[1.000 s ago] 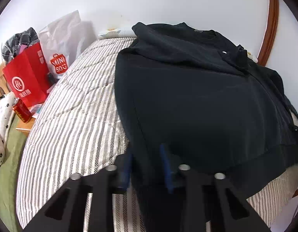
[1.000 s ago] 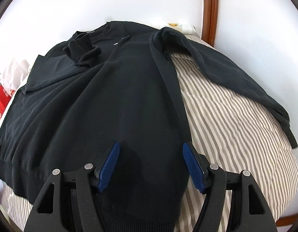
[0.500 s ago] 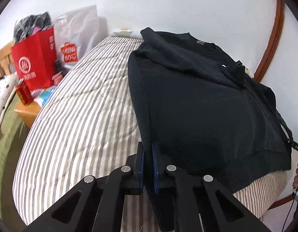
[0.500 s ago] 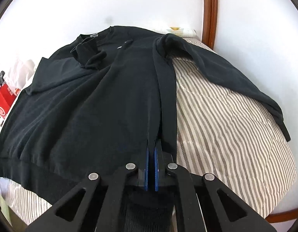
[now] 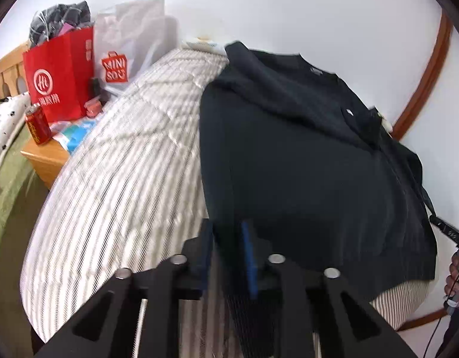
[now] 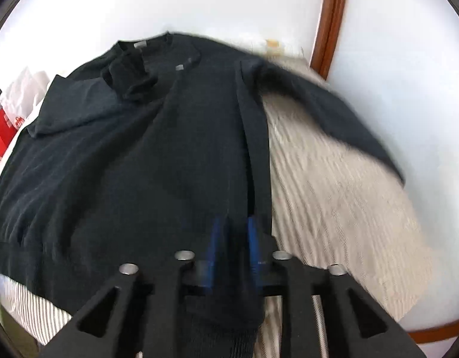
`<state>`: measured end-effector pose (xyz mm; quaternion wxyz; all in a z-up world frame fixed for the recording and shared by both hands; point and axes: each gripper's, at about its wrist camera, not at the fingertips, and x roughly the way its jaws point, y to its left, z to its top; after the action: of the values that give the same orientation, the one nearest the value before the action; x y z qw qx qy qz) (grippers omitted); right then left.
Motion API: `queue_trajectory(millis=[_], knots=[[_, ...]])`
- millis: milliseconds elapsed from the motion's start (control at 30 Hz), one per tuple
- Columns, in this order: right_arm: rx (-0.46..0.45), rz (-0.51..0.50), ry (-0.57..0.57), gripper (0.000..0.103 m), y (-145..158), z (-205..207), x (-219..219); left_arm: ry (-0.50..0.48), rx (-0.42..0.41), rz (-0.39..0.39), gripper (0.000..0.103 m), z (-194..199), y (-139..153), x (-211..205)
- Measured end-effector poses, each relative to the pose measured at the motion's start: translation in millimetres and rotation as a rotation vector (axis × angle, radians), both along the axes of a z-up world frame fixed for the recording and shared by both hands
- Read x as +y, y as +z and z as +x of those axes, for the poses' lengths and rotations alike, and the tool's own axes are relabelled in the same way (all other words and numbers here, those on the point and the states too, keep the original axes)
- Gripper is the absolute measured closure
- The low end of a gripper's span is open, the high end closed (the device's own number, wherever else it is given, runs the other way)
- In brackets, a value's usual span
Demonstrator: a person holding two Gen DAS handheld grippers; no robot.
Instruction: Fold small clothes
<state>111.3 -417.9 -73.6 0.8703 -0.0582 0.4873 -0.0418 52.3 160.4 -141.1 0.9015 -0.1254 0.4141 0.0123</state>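
Note:
A black long-sleeved sweater (image 5: 304,161) lies spread on a striped quilt (image 5: 125,173), with its neck at the far end. My left gripper (image 5: 228,250) stands at the sweater's near left hem corner; its blue pads are a little apart with black cloth between them. In the right wrist view the sweater (image 6: 125,155) fills the left and middle, one sleeve (image 6: 333,113) stretched out to the right. My right gripper (image 6: 232,250) is at the near right hem corner, pads a little apart with hem cloth bunched between them.
A red paper bag (image 5: 59,71), a white MINISO bag (image 5: 125,44) and a red can (image 5: 37,123) stand on a wooden bedside stand (image 5: 41,161) at the left. A white wall and a curved brown wooden frame (image 5: 423,77) lie behind the bed.
Both grippers closed tight on the hem corners half a second ago; now the pads of both stand a little apart. The views are blurred, so both hands are moving.

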Motion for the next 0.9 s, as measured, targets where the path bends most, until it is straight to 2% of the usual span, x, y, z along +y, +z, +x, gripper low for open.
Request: queue_trajectory(millis=[33,67,133,233,300,433,500,533,633,700,733,767,900], knots=[[-0.021,-0.004,0.011,0.051,5,6,5,0.008,-0.005,0.007,0.073,3,2,0],[-0.041,-0.003,0.028,0.047,10,13,13,0.014,-0.005,0.016,0.064,10,5,1],[-0.056,0.012,0.061,0.046,15,34,28,0.020,-0.002,0.023,0.054,20,9,2],[-0.063,0.081,0.116,0.038,17,71,53,0.018,-0.004,0.044,0.053,39,18,2],[-0.071,0.126,0.170,0.037,15,96,75,0.019,-0.002,0.059,0.051,49,22,1],[-0.084,0.128,0.240,0.036,4,135,115,0.021,0.005,0.058,0.049,69,25,0],[-0.085,0.120,0.280,0.031,-7,154,135,0.019,0.009,0.053,0.047,75,22,-1],[-0.087,0.102,0.285,0.028,-13,162,140,0.016,0.017,0.051,0.047,80,19,-2],[-0.083,0.049,0.257,0.029,-36,190,153,0.009,0.032,0.048,0.047,92,11,-6],[-0.085,0.097,0.243,0.044,-44,202,151,0.007,0.046,0.060,0.047,99,3,-8],[-0.070,0.106,0.237,0.075,-47,208,148,0.009,0.052,0.066,0.047,102,1,-10],[-0.057,0.116,0.222,0.089,-45,215,142,0.012,0.060,0.074,0.047,105,-2,-10],[-0.163,0.215,0.078,0.089,-19,215,81,0.021,0.074,0.085,0.047,107,-9,-10]])
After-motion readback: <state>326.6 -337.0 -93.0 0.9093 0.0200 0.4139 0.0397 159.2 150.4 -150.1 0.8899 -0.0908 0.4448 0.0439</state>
